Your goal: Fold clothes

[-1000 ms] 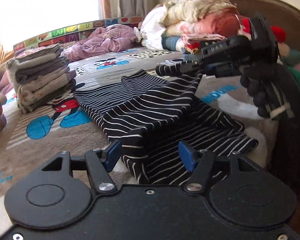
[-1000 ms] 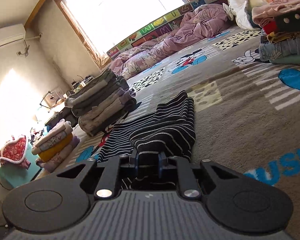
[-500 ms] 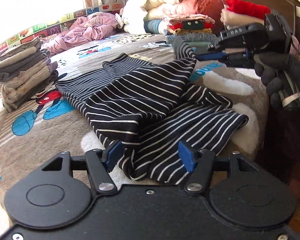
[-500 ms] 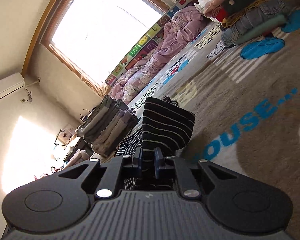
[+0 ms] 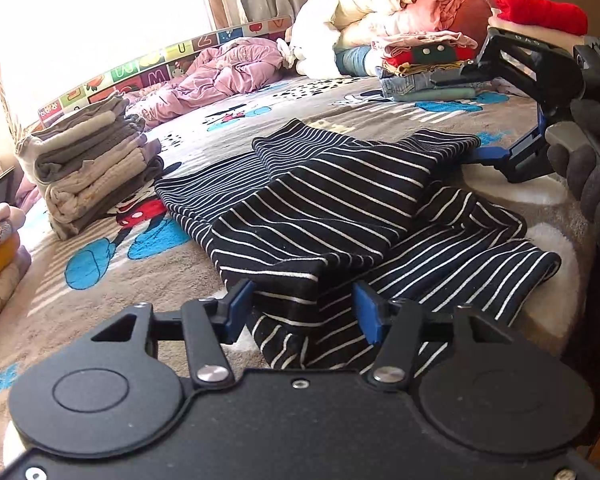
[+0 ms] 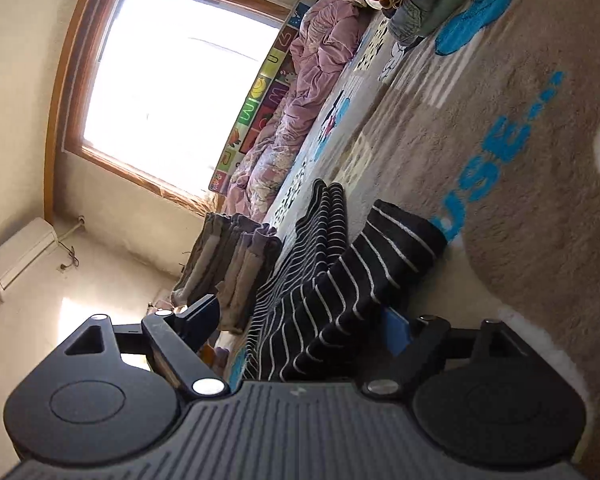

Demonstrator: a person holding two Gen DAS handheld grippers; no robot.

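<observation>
The striped garment lies half-folded on the bed. The left claw is closing around its near fold, pads not yet pressing. The right claw is opening, released, cloth between its jaws.

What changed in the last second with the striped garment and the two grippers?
The right gripper carried the fold of the striped garment down onto the bed and let go; its jaws are opening, cloth loose between them. The left gripper is closing around the near edge, pads not yet pressing. The folded stack and clothes pile stayed put.
</observation>
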